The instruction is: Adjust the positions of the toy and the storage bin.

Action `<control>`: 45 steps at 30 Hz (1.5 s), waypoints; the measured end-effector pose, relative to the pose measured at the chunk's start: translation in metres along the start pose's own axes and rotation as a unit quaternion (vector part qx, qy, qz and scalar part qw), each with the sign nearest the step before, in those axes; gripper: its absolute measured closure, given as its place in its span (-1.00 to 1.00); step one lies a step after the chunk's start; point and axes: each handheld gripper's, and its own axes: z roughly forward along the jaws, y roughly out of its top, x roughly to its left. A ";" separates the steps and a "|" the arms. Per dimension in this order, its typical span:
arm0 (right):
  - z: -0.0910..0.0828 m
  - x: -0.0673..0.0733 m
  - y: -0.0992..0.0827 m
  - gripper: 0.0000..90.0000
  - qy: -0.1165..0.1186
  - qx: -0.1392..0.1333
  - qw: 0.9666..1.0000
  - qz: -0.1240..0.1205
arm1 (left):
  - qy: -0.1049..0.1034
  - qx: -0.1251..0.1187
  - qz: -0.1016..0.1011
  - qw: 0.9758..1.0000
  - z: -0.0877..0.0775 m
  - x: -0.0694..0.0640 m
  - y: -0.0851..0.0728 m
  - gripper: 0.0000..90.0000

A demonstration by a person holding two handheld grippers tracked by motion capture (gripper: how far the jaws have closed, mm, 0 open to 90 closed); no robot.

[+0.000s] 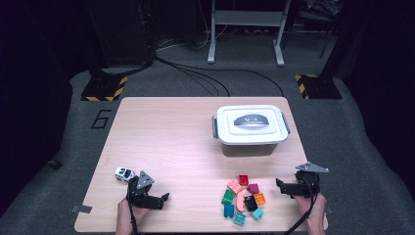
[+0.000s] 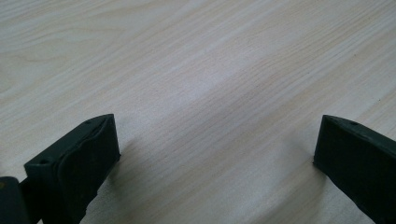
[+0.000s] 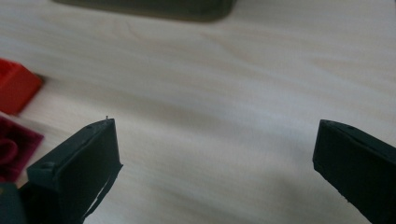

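While nothing is gripped at this moment, the layout reads as a sorting job about to begin. Largest is the pale wood-grain bench (image 1: 171, 132), bare across most of its top, which leaves both hands room to work. On its far right part stands the white rectangular plastic storage box (image 1: 250, 124) with grey side latches and a grey handle lying flat in the lid; the lid is on, so I judge it must come off before anything goes in. Near the front edge, right of centre, lies the cluster of small coloured plastic building bricks (image 1: 243, 198), red, pink, magenta, orange, green, teal and black, touching or just beside one another, probably tipped out together for easy reach. The left claw (image 1: 164, 198) rests low at the front left, jaws spread wide with only bare wood between them. The right claw (image 1: 278, 184) sits just right of the bricks, pointing toward them, jaws likewise released and empty; its own camera shows a red brick (image 3: 16, 91) and a magenta brick (image 3: 14, 149) off to one side. Smallest is the white toy car (image 1: 124, 174), just beyond the left claw, well apart from the bricks.
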 end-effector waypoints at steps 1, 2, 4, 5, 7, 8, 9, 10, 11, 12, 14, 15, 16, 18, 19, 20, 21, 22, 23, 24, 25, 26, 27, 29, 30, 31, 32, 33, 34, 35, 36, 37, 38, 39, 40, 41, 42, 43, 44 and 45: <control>-0.001 0.000 0.006 -1.00 0.003 -0.004 1.000 -0.005 | 0.000 0.000 0.000 1.000 0.000 0.000 0.000 -1.00; -0.003 0.001 0.010 -1.00 0.006 -0.003 1.000 -0.001 | 0.002 -0.002 0.000 1.000 0.000 0.000 0.000 -1.00; -0.007 0.001 0.023 -1.00 0.008 -0.009 1.000 -0.004 | 0.000 -0.001 0.000 1.000 0.000 0.000 0.000 -1.00; -0.007 0.001 0.023 -1.00 0.008 -0.009 1.000 -0.004 | 0.000 -0.001 0.000 1.000 0.000 0.000 0.000 -1.00; -0.012 0.000 0.040 -1.00 0.012 -0.015 1.000 -0.010 | 0.001 -0.002 0.000 1.000 0.000 0.000 0.000 -1.00; -0.014 0.000 0.045 -1.00 0.012 -0.018 1.000 -0.012 | 0.002 -0.003 0.000 1.000 0.000 0.000 0.000 -1.00; -0.015 0.001 0.051 -1.00 0.014 -0.022 1.000 -0.013 | 0.003 -0.003 0.001 1.000 0.000 0.000 0.000 -1.00; -0.017 0.001 0.056 -1.00 0.014 -0.023 1.000 -0.014 | 0.001 -0.002 0.001 1.000 0.000 0.000 0.000 -1.00; -0.018 0.002 0.061 -1.00 0.012 -0.026 0.999 -0.016 | 0.001 -0.002 0.001 1.000 0.000 0.000 0.000 -1.00; -0.019 0.001 0.065 -1.00 0.013 -0.031 0.999 -0.020 | 0.002 -0.003 0.001 1.000 0.000 0.000 0.000 -1.00; -0.021 0.001 0.074 -1.00 0.019 -0.036 0.999 -0.020 | 0.003 -0.004 0.001 1.000 0.000 0.000 0.000 -1.00; -0.022 0.002 0.078 -1.00 0.018 -0.036 0.999 -0.022 | 0.001 -0.002 -0.001 1.000 0.000 0.000 0.000 -1.00; -0.022 0.002 0.082 -1.00 0.019 -0.039 0.999 -0.024 | 0.001 -0.002 0.000 1.000 0.000 0.000 0.000 -1.00; -0.022 0.002 0.090 -0.99 0.019 -0.041 0.999 -0.025 | 0.002 -0.003 0.000 1.000 0.000 0.000 0.000 -1.00; -0.022 0.002 0.090 -0.99 0.019 -0.041 0.999 -0.025 | 0.002 -0.003 0.000 1.000 0.000 0.000 0.000 -1.00; -0.022 0.002 0.093 -0.99 0.020 -0.043 0.999 -0.026 | 0.002 -0.003 -0.001 1.000 0.000 0.000 0.000 -1.00; -0.021 0.001 0.101 -0.97 0.019 -0.046 0.998 -0.025 | 0.002 -0.003 -0.001 1.000 0.001 0.000 0.000 -1.00; -0.021 0.001 0.105 -0.96 0.021 -0.048 0.998 -0.025 | 0.002 -0.002 0.000 1.000 0.000 0.000 0.000 -1.00; -0.021 0.001 0.105 -0.96 0.021 -0.048 0.998 -0.025 | 0.002 -0.002 0.000 1.000 0.000 0.000 0.000 -1.00; -0.020 0.000 0.112 -0.89 0.020 -0.052 0.998 -0.022 | 0.000 -0.001 0.000 1.000 0.000 0.000 0.000 -1.00; -0.020 0.000 0.115 -0.87 0.019 -0.053 0.998 -0.022 | 0.001 -0.002 0.001 1.000 0.000 0.000 0.000 -1.00; -0.019 0.000 0.119 -0.84 0.019 -0.056 0.998 -0.023 | 0.000 0.000 0.000 1.000 0.000 0.000 0.000 -1.00; -0.019 0.000 0.119 -0.84 0.019 -0.056 0.998 -0.023 | 0.000 0.000 0.000 1.000 0.000 0.000 0.000 -1.00; -0.016 -0.003 0.132 -0.72 0.013 -0.060 0.998 -0.020 | 0.000 0.000 0.000 1.000 0.000 0.000 0.000 -1.00; -0.015 -0.003 0.136 -0.70 0.013 -0.059 0.998 -0.018 | 0.000 -0.001 0.000 1.000 0.000 0.000 0.000 -1.00; -0.014 -0.005 0.139 -0.69 0.010 -0.058 0.998 -0.020 | 0.003 -0.003 0.001 1.000 0.001 0.000 0.000 -1.00; -0.012 -0.006 0.143 -0.65 0.009 -0.057 0.998 -0.018 | 0.002 -0.002 0.001 1.000 0.000 0.000 0.000 -1.00; -0.010 -0.007 0.147 -0.55 0.009 -0.056 0.998 -0.012 | 0.000 0.000 0.000 1.000 0.000 0.000 0.000 -1.00; -0.008 -0.009 0.150 -0.49 0.006 -0.052 0.999 -0.006 | 0.001 -0.002 0.000 1.000 0.000 0.000 0.000 -1.00; -0.006 -0.011 0.153 -0.47 0.002 -0.048 0.999 -0.003 | 0.002 -0.001 0.000 1.000 0.000 0.000 0.000 -1.00; -0.004 -0.012 0.155 -0.40 0.001 -0.047 0.999 -0.001 | 0.001 -0.002 0.000 1.000 0.000 0.000 0.000 -1.00; -0.004 -0.012 0.155 -0.40 0.001 -0.047 0.999 -0.001 | 0.001 -0.002 0.000 1.000 0.000 0.000 0.000 -1.00; 0.001 -0.015 0.160 -0.28 -0.005 -0.043 0.999 0.010 | 0.000 -0.001 0.001 1.000 0.000 0.000 0.000 -1.00; 0.002 -0.016 0.162 -0.25 -0.010 -0.039 0.999 0.012 | 0.001 -0.002 0.000 1.000 0.000 0.000 0.000 -1.00; 0.005 -0.017 0.163 -0.21 -0.011 -0.037 0.999 0.014 | 0.001 -0.002 0.000 1.000 0.000 0.000 0.000 -1.00; 0.007 -0.018 0.164 -0.17 -0.010 -0.034 0.999 0.016 | 0.000 0.000 0.000 1.000 0.000 0.000 0.000 -1.00; 0.010 -0.018 0.165 -0.11 -0.013 -0.033 0.999 0.016 | 0.001 -0.002 0.000 1.000 0.000 0.000 0.000 -1.00; 0.013 -0.018 0.166 -0.05 -0.019 -0.032 0.999 0.016 | 0.002 -0.003 0.000 1.000 0.001 0.000 0.000 -1.00; 0.016 -0.019 0.166 -0.01 -0.019 -0.030 0.999 0.014 | 0.002 -0.001 0.000 1.000 0.000 0.000 0.000 -1.00; 0.018 -0.020 0.166 0.01 -0.020 -0.028 0.999 0.018 | 0.002 -0.002 0.000 1.000 0.000 0.000 0.000 -1.00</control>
